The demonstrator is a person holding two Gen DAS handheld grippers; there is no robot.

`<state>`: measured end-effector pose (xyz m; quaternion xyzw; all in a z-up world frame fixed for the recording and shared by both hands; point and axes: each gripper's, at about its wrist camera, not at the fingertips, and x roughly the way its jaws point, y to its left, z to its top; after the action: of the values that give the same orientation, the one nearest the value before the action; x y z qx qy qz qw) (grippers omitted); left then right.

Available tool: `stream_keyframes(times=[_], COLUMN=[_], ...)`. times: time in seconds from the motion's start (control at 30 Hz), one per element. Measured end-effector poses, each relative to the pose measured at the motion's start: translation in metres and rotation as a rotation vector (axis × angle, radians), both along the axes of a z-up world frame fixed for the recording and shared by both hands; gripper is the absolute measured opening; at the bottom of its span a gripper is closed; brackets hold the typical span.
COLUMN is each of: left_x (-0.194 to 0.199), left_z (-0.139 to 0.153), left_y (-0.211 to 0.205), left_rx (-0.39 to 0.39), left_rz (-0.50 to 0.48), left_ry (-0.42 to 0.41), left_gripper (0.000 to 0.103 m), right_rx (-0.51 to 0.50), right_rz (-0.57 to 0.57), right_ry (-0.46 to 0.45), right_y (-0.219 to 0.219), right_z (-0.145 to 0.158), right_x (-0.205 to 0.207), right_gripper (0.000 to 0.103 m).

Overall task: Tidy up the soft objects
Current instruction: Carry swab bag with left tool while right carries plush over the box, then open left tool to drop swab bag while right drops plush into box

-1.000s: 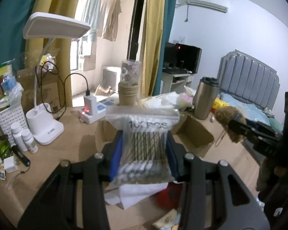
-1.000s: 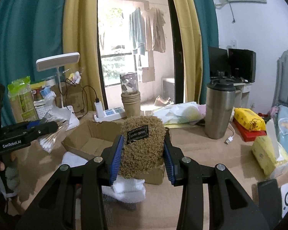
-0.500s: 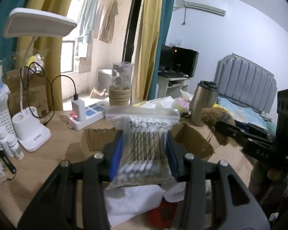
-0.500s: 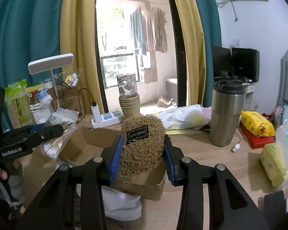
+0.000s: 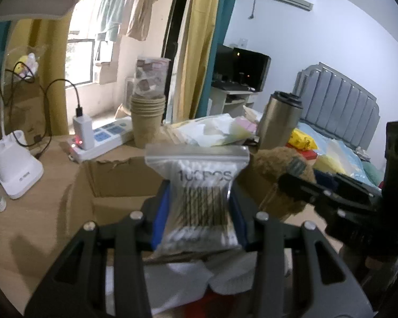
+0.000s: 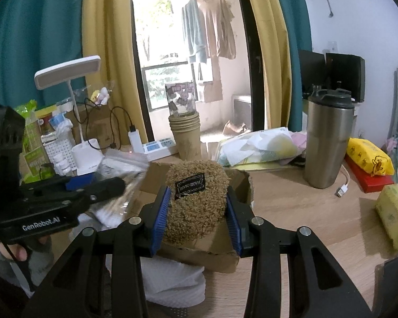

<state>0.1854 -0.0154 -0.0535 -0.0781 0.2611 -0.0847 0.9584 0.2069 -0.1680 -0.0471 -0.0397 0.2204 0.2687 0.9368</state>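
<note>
My left gripper (image 5: 199, 212) is shut on a clear zip bag of cotton swabs (image 5: 201, 201), held upright over the near edge of an open cardboard box (image 5: 119, 177). My right gripper (image 6: 197, 217) is shut on a brown fuzzy plush piece (image 6: 196, 212) with a black label, low over the same cardboard box (image 6: 212, 249). In the right wrist view the left gripper (image 6: 106, 185) and the swab bag (image 6: 122, 164) are at the left of the box. The left wrist view has the plush (image 5: 276, 169) just right of the bag.
A folded white cloth (image 6: 169, 283) lies in front of the box. Behind it stand stacked paper cups (image 6: 185, 137), a power strip (image 6: 159, 145), a desk lamp (image 6: 87, 153) and a steel tumbler (image 6: 326, 145). Yellow packs (image 6: 368, 156) lie at the right.
Both grippers have moved forward and down toward the cardboard box, which now looms larger. They have drawn closer together. Each keeps its grip.
</note>
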Motion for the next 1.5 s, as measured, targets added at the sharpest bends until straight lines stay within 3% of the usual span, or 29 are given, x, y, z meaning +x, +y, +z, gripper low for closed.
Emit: stream_keyframes(times=[0.1,0.33,0.47,0.53,0.7,1.1,1.3,1.5], left_x=[0.006,0.023,0.021,0.02,0.01,-0.034,-0.053,-0.069], left_z=[0.0,-0.014,-0.013,-0.012,-0.004,0.02,0.022,0.024], left_y=[-0.006,-0.013,-0.009,-0.008,0.0,0.024,0.033,0.033], left_rx=[-0.004,0.011,0.004,-0.001,-0.02,-0.029,-0.033,-0.023], left_rz=[-0.012,-0.017,0.001,0.004,0.015,0.054,0.056,0.048], left_ry=[-0.008,0.075,0.078,0.077,0.048,-0.068,-0.101,-0.125], left_gripper=[0.044,0.048,0.053,0.063,0.072,0.075,0.084,0.086], right_rx=[-0.006,-0.019,-0.02,-0.018,-0.018,0.002,0.005,-0.009], right_rz=[0.005,-0.008,-0.017,-0.017,-0.032,-0.041,-0.051,-0.055], right_ry=[0.005,0.029,0.046,0.045,0.042,-0.003,-0.029,-0.048], right_y=[0.004,0.007,0.007,0.007,0.005,-0.004,-0.012,-0.016], right_z=[-0.003,-0.01,-0.013,-0.013,-0.011,0.003,0.01,0.013], right_x=[0.001,0.01,0.014,0.014,0.014,-0.005,-0.018,-0.03], right_gripper=[0.041,0.045,0.061,0.064,0.067,0.068,0.068,0.069])
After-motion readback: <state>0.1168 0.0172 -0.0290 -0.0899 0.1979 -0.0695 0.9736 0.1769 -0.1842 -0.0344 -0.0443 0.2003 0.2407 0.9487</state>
